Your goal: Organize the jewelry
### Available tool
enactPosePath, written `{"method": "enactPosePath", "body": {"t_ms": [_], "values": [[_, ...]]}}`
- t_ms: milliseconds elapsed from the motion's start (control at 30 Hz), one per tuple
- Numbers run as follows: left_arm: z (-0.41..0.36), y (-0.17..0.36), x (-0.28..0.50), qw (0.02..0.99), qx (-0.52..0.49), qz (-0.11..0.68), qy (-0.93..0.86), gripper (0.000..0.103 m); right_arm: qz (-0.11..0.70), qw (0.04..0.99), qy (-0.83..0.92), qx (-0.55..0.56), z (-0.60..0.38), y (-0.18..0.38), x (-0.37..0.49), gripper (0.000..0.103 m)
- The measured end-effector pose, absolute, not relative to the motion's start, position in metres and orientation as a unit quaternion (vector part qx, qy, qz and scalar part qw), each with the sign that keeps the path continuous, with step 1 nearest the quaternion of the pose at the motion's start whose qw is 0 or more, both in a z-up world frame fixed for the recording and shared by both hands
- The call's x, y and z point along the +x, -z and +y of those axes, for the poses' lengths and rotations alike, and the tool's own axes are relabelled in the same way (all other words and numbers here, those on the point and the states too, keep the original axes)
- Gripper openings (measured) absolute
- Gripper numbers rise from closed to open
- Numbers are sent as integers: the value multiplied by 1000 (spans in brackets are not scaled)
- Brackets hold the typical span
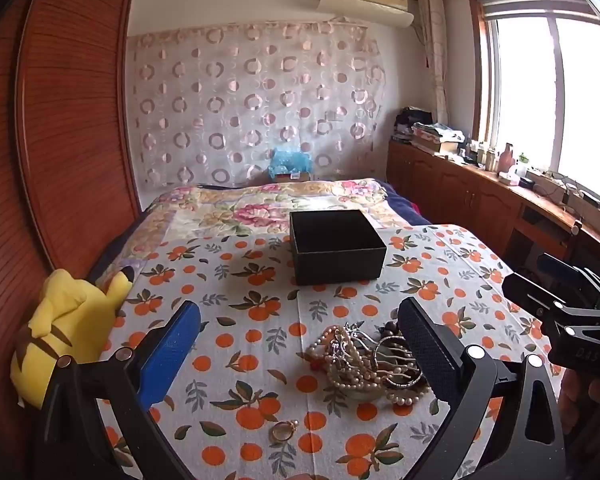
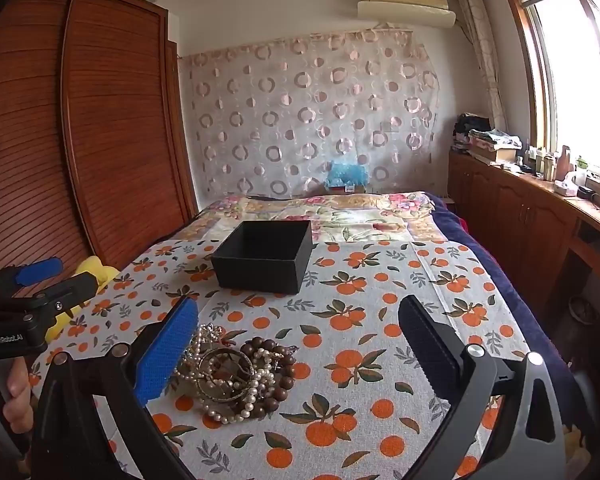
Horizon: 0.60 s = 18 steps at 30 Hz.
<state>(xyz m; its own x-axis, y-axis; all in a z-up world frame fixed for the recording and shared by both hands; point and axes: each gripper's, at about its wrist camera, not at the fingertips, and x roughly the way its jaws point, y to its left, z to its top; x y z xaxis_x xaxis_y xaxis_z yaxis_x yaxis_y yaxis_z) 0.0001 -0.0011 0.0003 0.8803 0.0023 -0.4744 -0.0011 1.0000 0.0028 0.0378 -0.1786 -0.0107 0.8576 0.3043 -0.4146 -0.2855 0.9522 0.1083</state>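
A tangled pile of jewelry (image 1: 364, 364) with pearl strands, bangles and dark wooden beads lies on the orange-print cloth; it also shows in the right wrist view (image 2: 236, 372). A small gold ring (image 1: 283, 430) lies apart, nearer to me. An open, empty black box (image 1: 336, 246) stands farther back on the bed, also in the right wrist view (image 2: 266, 256). My left gripper (image 1: 300, 320) is open and empty, above the cloth just left of the pile. My right gripper (image 2: 298, 316) is open and empty, with the pile by its left finger.
A yellow plush toy (image 1: 68, 328) lies at the bed's left edge by a wooden wardrobe (image 1: 60, 120). A low wooden cabinet (image 2: 540, 208) with clutter runs along the right under the window. The other gripper shows at each view's side edge.
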Motion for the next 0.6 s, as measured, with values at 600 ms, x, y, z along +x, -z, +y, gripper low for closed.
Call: {"method": "enactPosePath", "body": {"t_ms": [600], "values": [[-8, -1, 5, 970, 3, 243, 2, 96, 220, 963, -154, 23, -176, 10, 36, 101]]}}
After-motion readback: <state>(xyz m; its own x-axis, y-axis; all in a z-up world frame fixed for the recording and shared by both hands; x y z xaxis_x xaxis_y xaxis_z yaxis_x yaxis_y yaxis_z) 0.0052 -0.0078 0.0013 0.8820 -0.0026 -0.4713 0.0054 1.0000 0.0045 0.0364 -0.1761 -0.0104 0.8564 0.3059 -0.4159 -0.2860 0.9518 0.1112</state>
